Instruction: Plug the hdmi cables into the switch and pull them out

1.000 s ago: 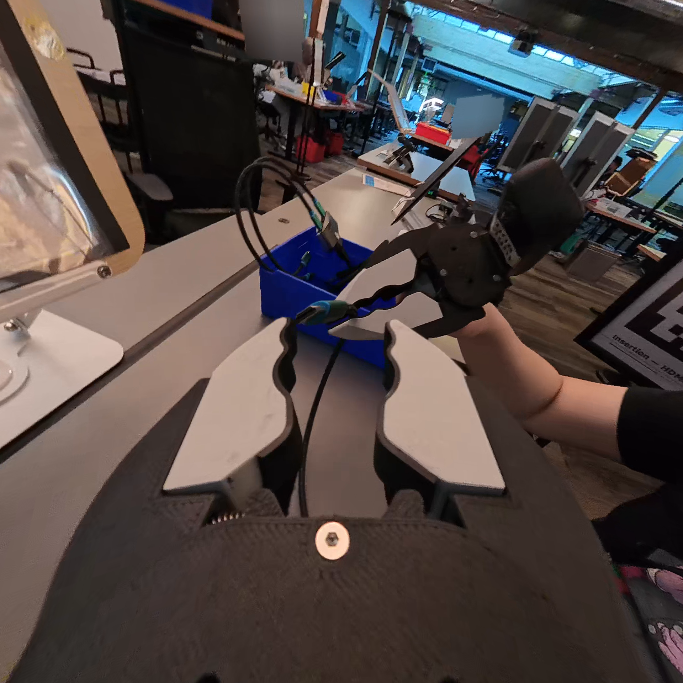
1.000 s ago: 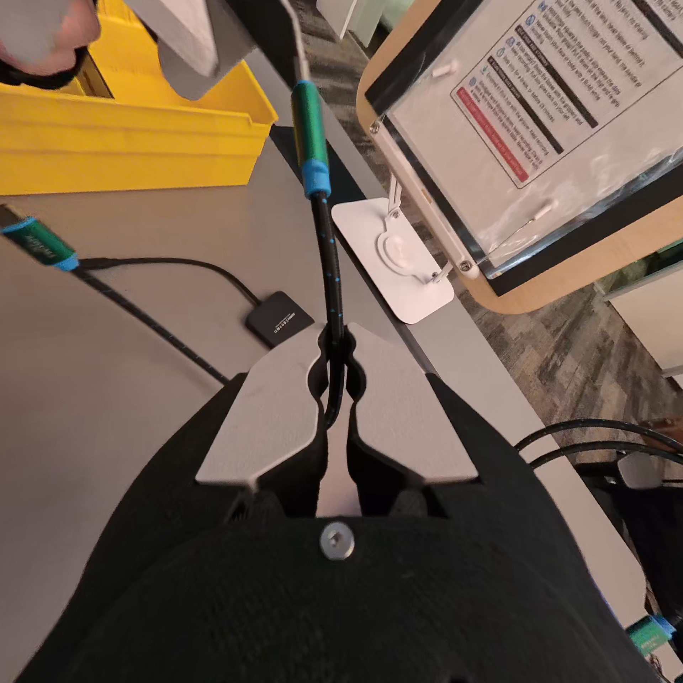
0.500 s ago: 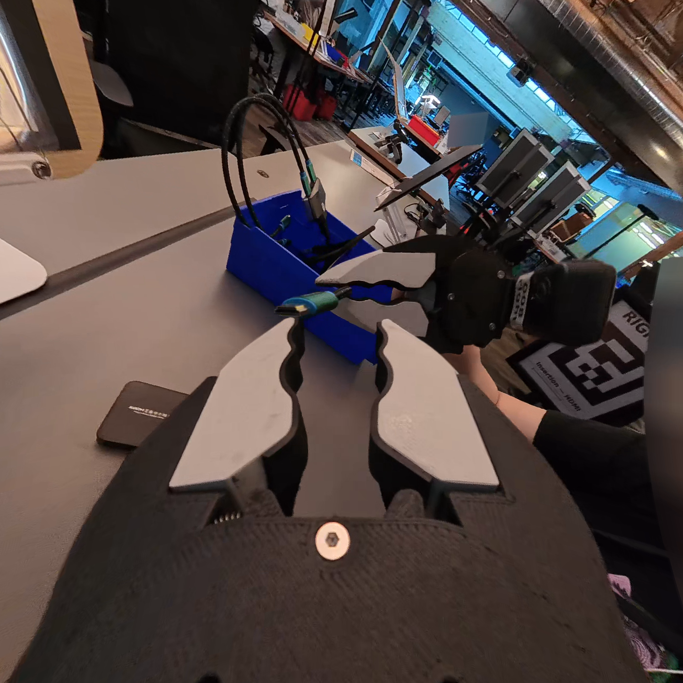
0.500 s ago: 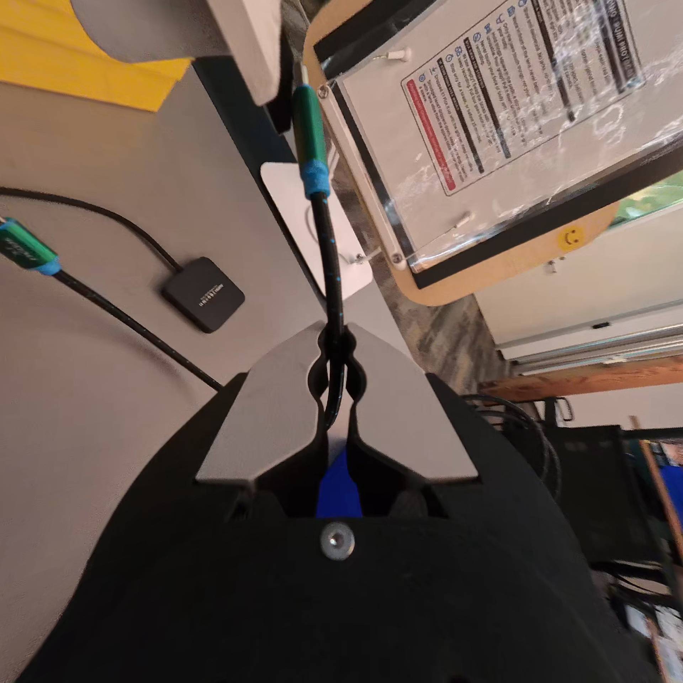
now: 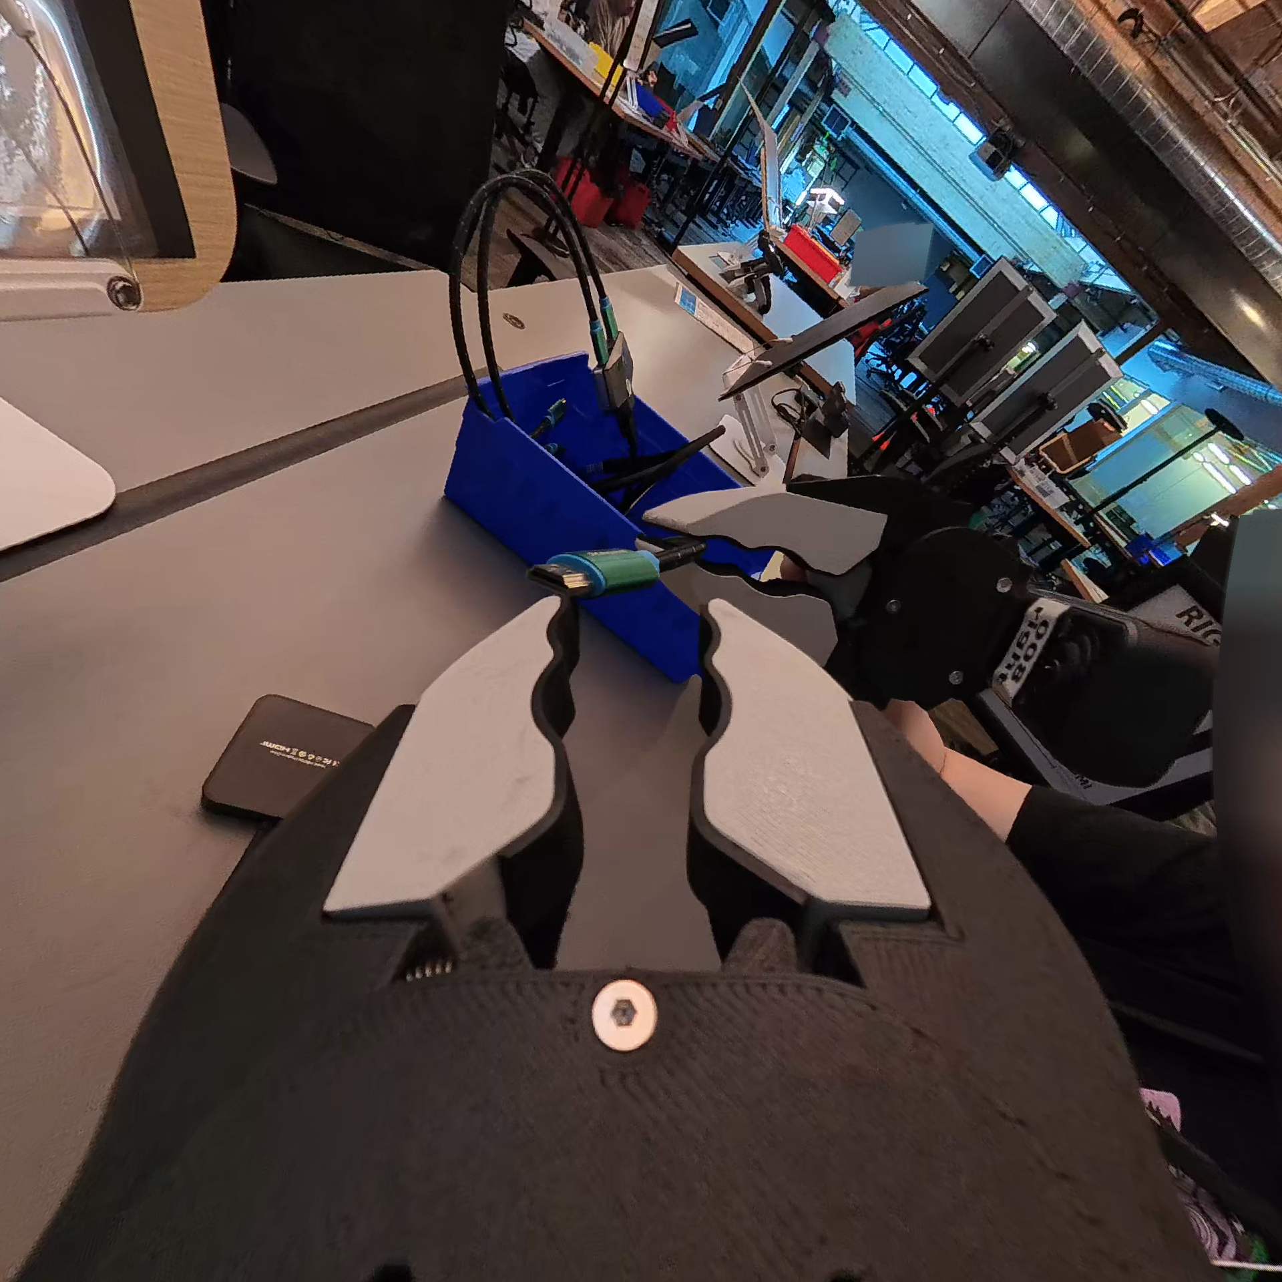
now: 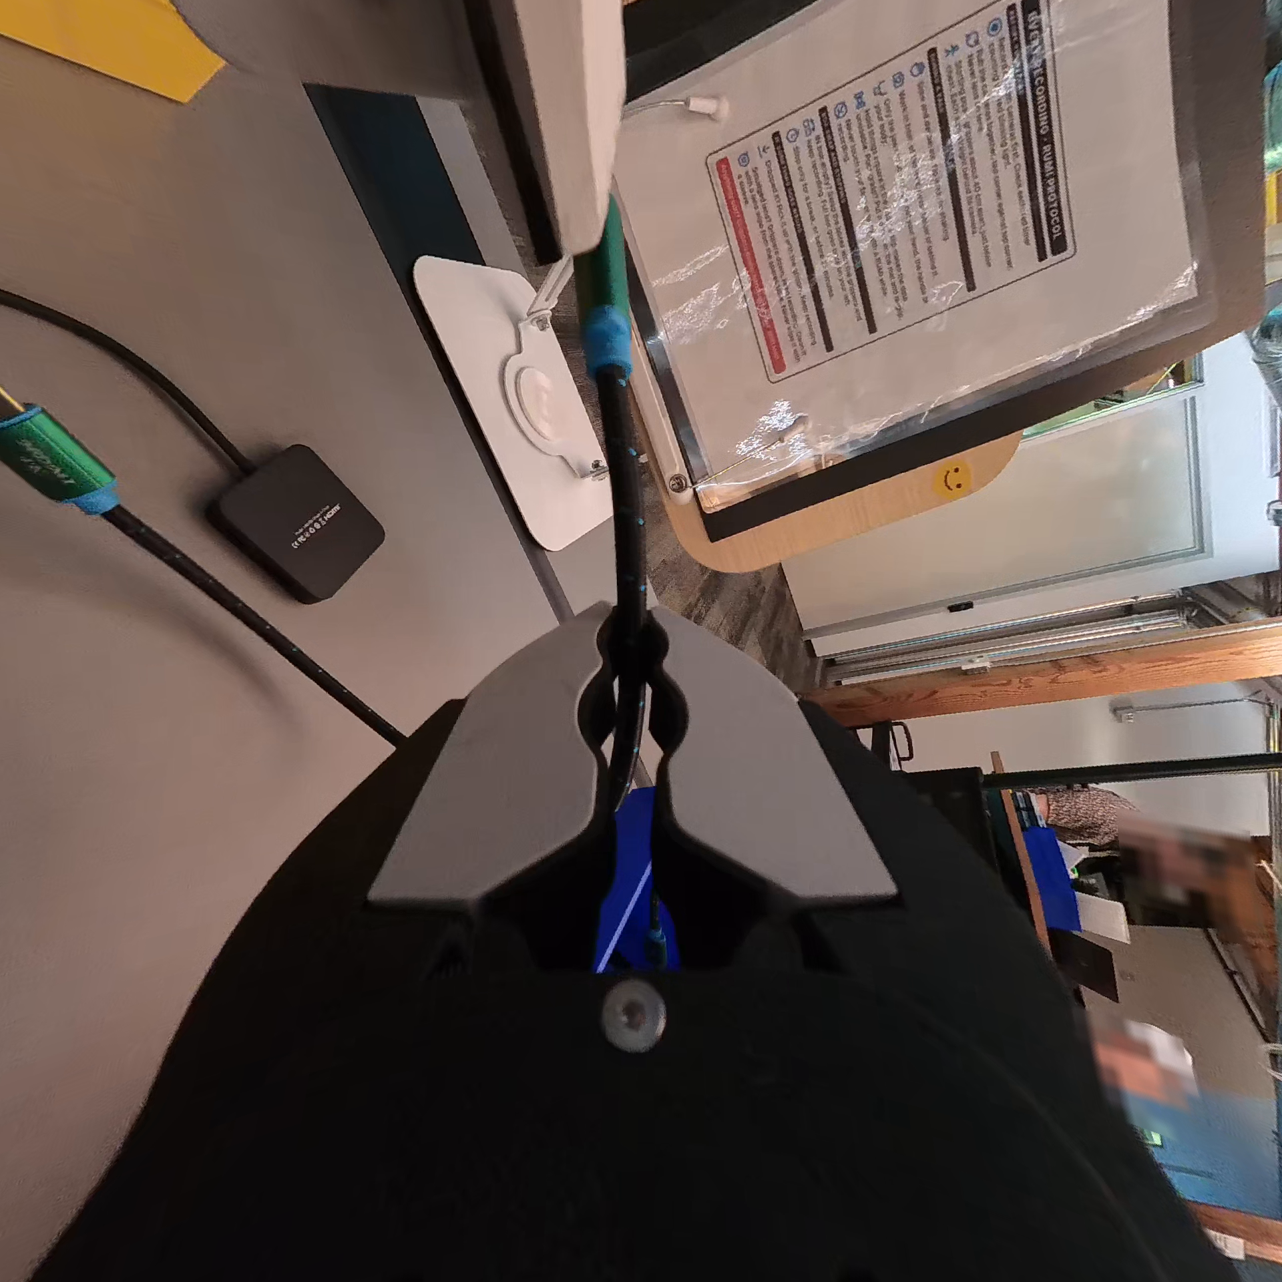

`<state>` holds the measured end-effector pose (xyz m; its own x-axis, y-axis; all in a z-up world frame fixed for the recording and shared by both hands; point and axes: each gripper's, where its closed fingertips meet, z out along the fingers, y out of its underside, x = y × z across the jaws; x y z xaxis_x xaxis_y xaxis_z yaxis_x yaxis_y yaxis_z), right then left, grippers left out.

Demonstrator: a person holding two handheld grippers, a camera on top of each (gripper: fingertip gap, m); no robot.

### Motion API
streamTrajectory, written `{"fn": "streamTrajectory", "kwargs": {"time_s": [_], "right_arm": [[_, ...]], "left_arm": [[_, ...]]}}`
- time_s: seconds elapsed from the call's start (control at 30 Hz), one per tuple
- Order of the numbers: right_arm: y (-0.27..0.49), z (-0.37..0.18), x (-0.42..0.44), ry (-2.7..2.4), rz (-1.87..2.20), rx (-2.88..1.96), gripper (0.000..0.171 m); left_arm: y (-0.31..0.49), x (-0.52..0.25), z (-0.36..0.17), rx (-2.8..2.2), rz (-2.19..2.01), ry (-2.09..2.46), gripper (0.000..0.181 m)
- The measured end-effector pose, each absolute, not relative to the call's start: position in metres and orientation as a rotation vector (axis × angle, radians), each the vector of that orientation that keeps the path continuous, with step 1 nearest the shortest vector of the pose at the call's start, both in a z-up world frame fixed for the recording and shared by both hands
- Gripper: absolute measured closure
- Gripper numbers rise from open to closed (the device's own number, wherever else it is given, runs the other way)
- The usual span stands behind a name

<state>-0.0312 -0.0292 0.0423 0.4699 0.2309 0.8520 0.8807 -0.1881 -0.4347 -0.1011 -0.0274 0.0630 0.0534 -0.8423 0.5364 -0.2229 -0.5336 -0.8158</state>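
Note:
My right gripper (image 6: 628, 624) is shut on the black braided HDMI cable (image 6: 628, 499), a short way behind its green and blue plug (image 6: 602, 298). In the left wrist view the same plug (image 5: 602, 570) points left, held by the right gripper (image 5: 683, 541) just beyond my left fingertips. My left gripper (image 5: 635, 607) is open and empty, its tips right under the plug. The black square switch (image 5: 284, 756) lies flat on the grey table (image 5: 173, 590) to the left; it also shows in the right wrist view (image 6: 298, 520), with a thin cable. A second green plug (image 6: 52, 461) lies on the table.
A blue bin (image 5: 555, 499) with looped cables and an adapter stands behind the plug. A framed sheet on a white stand (image 6: 902, 243) stands at the table's far side, its white base (image 6: 513, 395) near the switch. A yellow bin corner (image 6: 104, 41) shows at upper left.
The right gripper has rolled and carried the plug towards my left gripper's tips. My left gripper has swung so the switch comes into view at its left; it stays open.

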Motion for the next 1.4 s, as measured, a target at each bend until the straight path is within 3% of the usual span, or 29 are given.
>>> {"fn": "streamTrajectory", "kwargs": {"time_s": [0.7,0.77,0.9,1.27,1.4], "right_arm": [[-0.026,0.042,-0.033,-0.976,-0.782,-1.650,0.166],[-0.023,0.054,-0.035,-0.952,-0.816,-1.523,0.167],[-0.028,0.074,-0.046,-0.913,-0.874,-1.237,0.168],[-0.046,0.087,-0.062,-0.920,-0.926,-0.988,0.168],[-0.045,0.079,-0.068,-0.980,-0.962,-0.957,0.168]], "left_arm": [[-0.025,-0.104,0.058,-1.835,-1.477,1.081,0.146],[-0.012,-0.110,0.062,-1.862,-1.459,0.978,0.132],[0.007,-0.128,0.075,-1.847,-1.476,0.798,0.121],[-0.012,-0.122,0.078,-1.856,-1.780,0.786,0.121],[-0.018,-0.116,0.073,-1.859,-1.921,0.800,0.133]]}}
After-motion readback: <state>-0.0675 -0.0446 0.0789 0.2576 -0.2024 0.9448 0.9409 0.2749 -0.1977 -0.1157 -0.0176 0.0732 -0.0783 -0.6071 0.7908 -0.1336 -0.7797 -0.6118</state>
